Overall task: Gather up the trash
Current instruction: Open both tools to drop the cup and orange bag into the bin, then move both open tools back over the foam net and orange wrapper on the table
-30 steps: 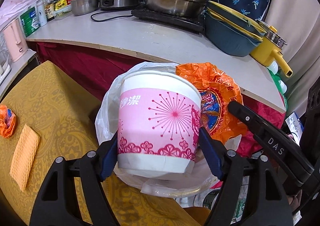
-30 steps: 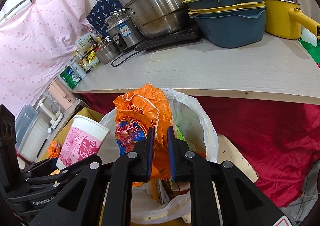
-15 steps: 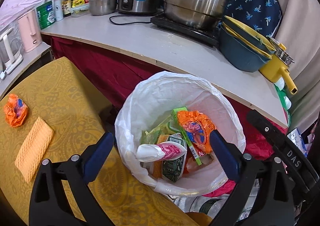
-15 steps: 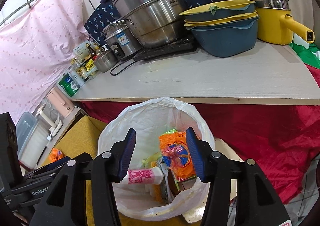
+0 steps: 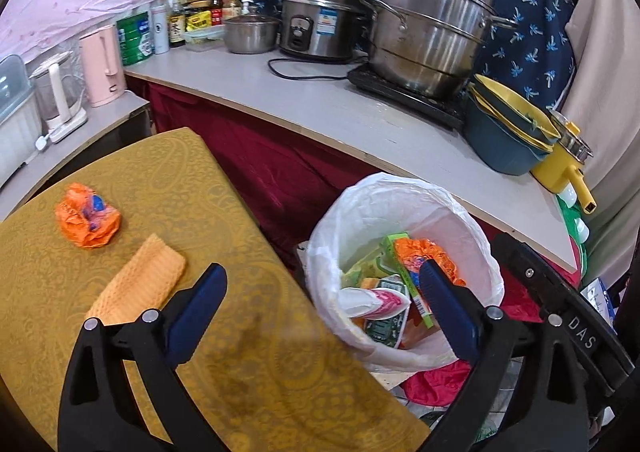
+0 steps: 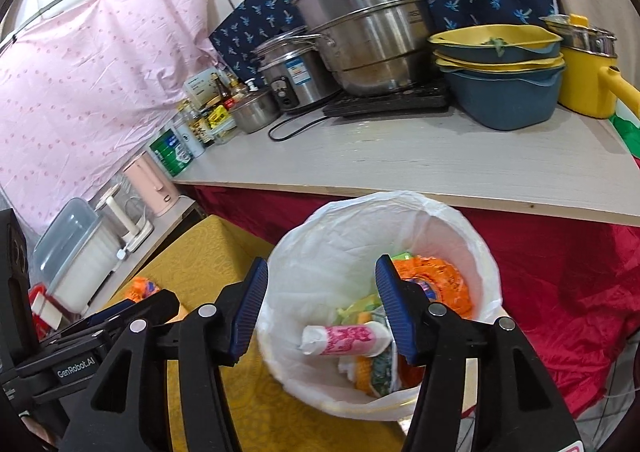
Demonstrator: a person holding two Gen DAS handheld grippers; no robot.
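Observation:
A bin lined with a white bag (image 5: 476,228) (image 6: 440,212) stands beside the yellow table (image 5: 248,372). In it lie a pink and white paper cup (image 5: 380,302) (image 6: 346,338), an orange wrapper (image 5: 430,252) (image 6: 440,280) and other packets. My left gripper (image 5: 320,284) is open and empty, over the table's edge by the bin. My right gripper (image 6: 320,284) is open and empty above the bin. A crumpled orange wrapper (image 5: 88,220) (image 6: 140,288) and an orange cloth (image 5: 140,284) lie on the table.
A grey counter (image 5: 320,108) behind the bin carries a steamer pot (image 5: 432,28), a rice cooker (image 5: 320,24), stacked basins (image 5: 508,132), a yellow pot (image 5: 568,168) and bottles (image 5: 176,24). A pink kettle (image 5: 102,64) stands on a side shelf. Red cloth (image 6: 568,284) hangs under the counter.
Both grippers opened and dropped the paper cup and the orange wrapper into the bin. The left gripper has since swung left, toward the table.

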